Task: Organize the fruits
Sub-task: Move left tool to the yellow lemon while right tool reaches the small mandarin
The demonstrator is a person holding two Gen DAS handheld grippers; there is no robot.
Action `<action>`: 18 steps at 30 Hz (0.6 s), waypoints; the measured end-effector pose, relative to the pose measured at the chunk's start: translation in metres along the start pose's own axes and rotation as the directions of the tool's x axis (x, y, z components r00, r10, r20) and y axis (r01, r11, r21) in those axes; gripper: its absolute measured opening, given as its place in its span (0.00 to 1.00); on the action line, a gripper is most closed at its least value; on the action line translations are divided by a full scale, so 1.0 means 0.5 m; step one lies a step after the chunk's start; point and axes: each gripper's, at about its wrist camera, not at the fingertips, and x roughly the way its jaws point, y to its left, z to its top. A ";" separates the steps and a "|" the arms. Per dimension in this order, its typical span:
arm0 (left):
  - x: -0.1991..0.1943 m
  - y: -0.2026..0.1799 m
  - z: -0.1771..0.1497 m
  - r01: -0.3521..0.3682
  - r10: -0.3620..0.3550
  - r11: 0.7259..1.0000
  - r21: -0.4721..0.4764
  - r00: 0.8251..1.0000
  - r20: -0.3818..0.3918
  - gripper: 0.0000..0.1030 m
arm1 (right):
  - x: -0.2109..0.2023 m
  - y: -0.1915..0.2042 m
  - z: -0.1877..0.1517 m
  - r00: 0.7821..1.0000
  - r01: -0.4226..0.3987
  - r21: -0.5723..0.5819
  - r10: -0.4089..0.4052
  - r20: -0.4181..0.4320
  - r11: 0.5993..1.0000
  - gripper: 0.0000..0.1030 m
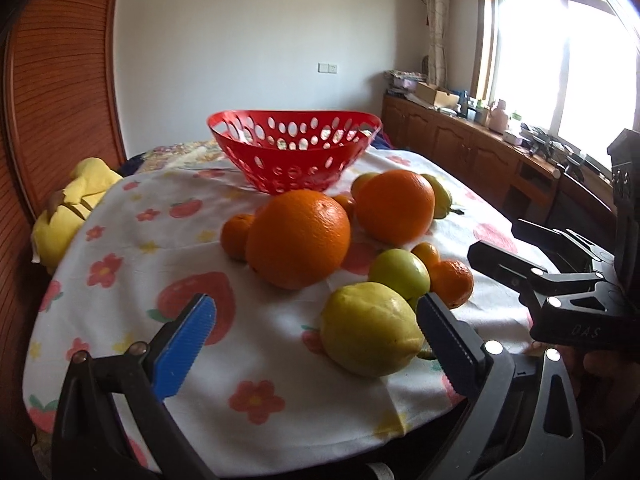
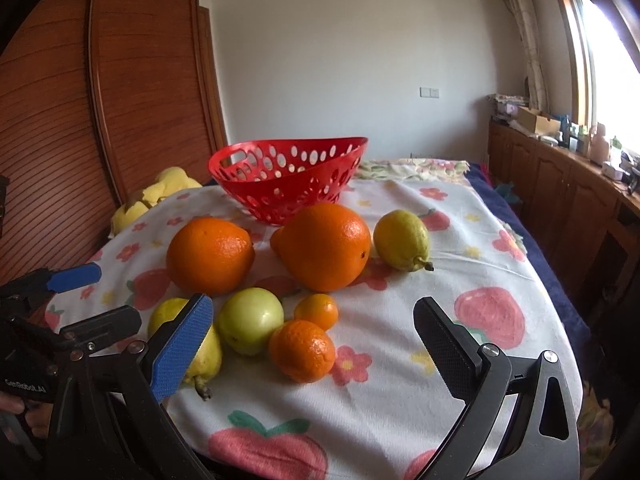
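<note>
Red perforated plastic, oval-holed and flared: basket (image 2: 288, 178) standing at far edge of cloth (image 2: 400, 380), nothing visible inside it. White cotton under everything, printed with pink strawberries and small flowers, slightly wrinkled.

Just in front of basket, two large oranges with dimpled glossy peel: left orange (image 2: 210, 255) and right orange (image 2: 326, 246), near each other, contact unclear. Small orange fruit half hidden behind right orange. Right of that orange, almost touching, pointed yellow-green lemon (image 2: 402, 240) with stub stem. Further from basket, smooth round green fruit (image 2: 250, 320) touching puckered mandarin (image 2: 302, 350); smaller mandarin (image 2: 317, 311) between those and right orange. Nearest lemon (image 1: 370, 330), matte and bumpy, partly covered in right view by blue finger pad.

Left gripper (image 1: 316, 324) spread wide, holding nothing; ribbed blue pad one side, black serrated pad beside nearest lemon, touching or not impossible to tell. Right gripper (image 2: 312, 334) likewise wide apart and unloaded, mandarin and green fruit seen between its fingers, well forward of them.

Left of basket, crumpled yellow soft item (image 2: 152, 196), shape hard to make out. Ribbed brown wooden panel (image 2: 80, 120) behind. Far right, cabinet top clutter too small to identify; window blown out white.
</note>
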 end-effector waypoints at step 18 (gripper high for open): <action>0.037 -0.022 -0.001 0.055 -0.054 0.998 0.007 0.997 -0.060 0.93 | 0.067 -0.002 -0.036 0.983 -0.092 -0.012 0.089 -0.160 0.996 0.68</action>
